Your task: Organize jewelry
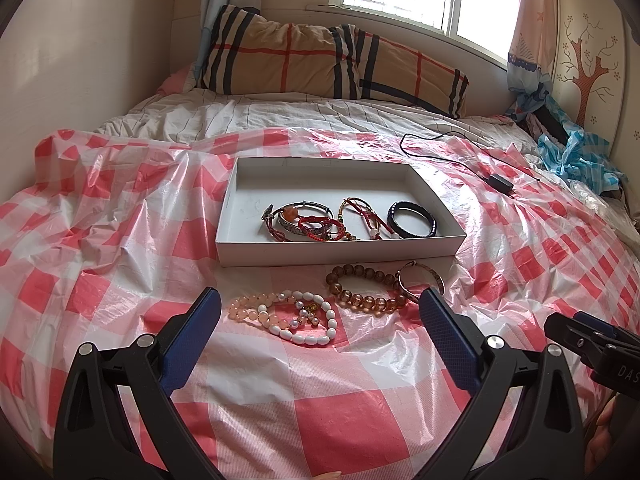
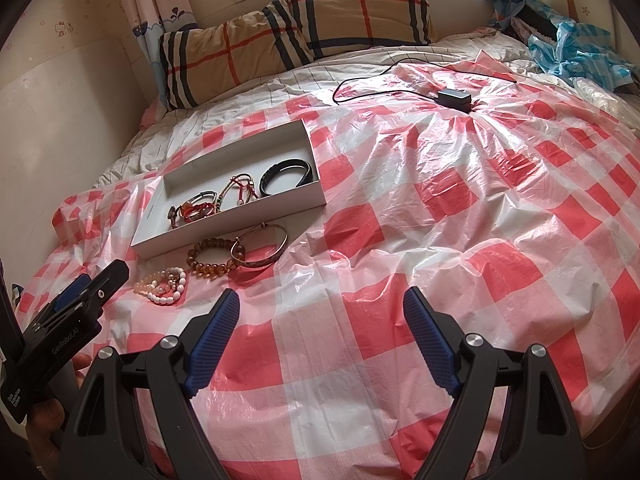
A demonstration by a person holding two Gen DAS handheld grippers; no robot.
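Observation:
A white shallow box (image 1: 240, 184) (image 2: 148, 220) sits on the red-checked plastic sheet and holds a black bangle (image 1: 412, 219) (image 2: 286, 176), red cord bracelets (image 1: 316, 226) and a silver bangle. In front of the box lie a white and pink bead bracelet pile (image 1: 288, 316) (image 2: 164, 284), a brown bead bracelet (image 1: 362, 288) (image 2: 214, 258) and a metal bangle (image 1: 424, 278) (image 2: 266, 246). My left gripper (image 1: 320, 308) is open, just short of the bead pile, and empty. My right gripper (image 2: 322, 308) is open and empty, to the right of the jewelry.
A plaid pillow (image 1: 320, 64) lies at the head of the bed under a window. A black charger with cable (image 1: 498, 182) (image 2: 454, 98) lies behind the box on the right. Blue plastic bags (image 1: 576, 156) are bunched at the far right by the wall.

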